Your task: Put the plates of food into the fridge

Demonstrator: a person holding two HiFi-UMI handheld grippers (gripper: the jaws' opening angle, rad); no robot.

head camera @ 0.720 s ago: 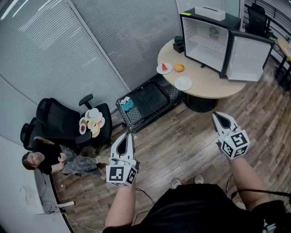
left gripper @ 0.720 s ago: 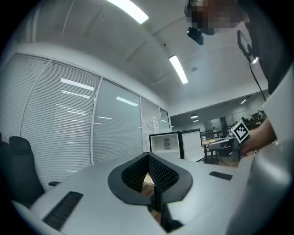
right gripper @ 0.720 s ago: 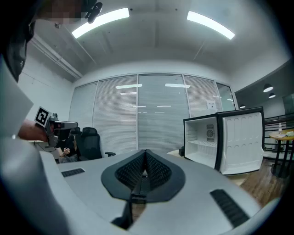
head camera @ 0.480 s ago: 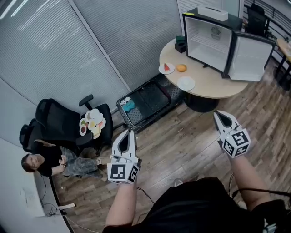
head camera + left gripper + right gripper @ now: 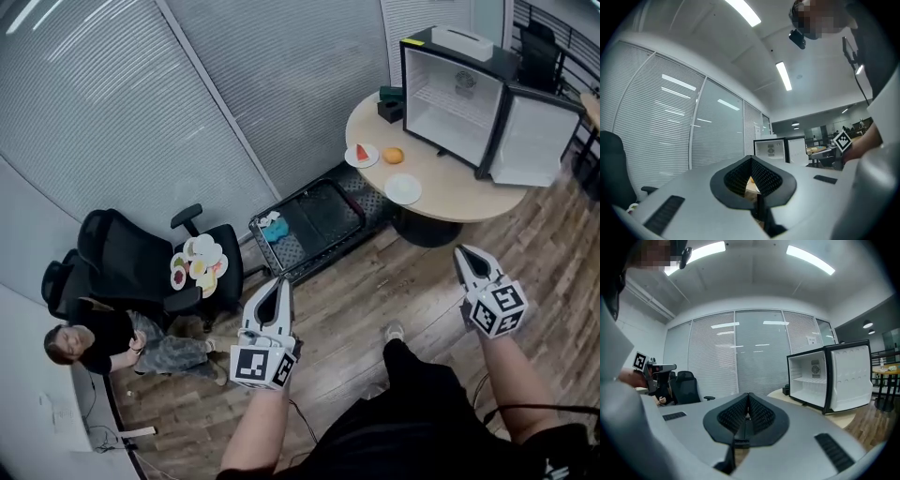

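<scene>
A small black fridge (image 5: 457,98) stands open on the round wooden table (image 5: 450,192), its door (image 5: 537,137) swung to the right and its white inside (image 5: 811,383) bare. On the table lie a plate with a red slice (image 5: 361,155), an orange fruit (image 5: 393,156) and an empty white plate (image 5: 403,189). More plates of food (image 5: 198,262) sit stacked on a black office chair. My left gripper (image 5: 279,284) and right gripper (image 5: 467,251) hang over the wooden floor, far from the table. Both are shut with nothing between their jaws.
A black wire cart (image 5: 314,223) holding a blue cloth stands between the chair and the table. A person (image 5: 112,337) sits on the floor at the lower left beside a second black chair (image 5: 70,281). Blinds cover the glass walls behind.
The view has shifted, so the table and fridge sit further right and the chair with plates sits closer. Both grippers stay shut and low, and a foot has stepped forward.
</scene>
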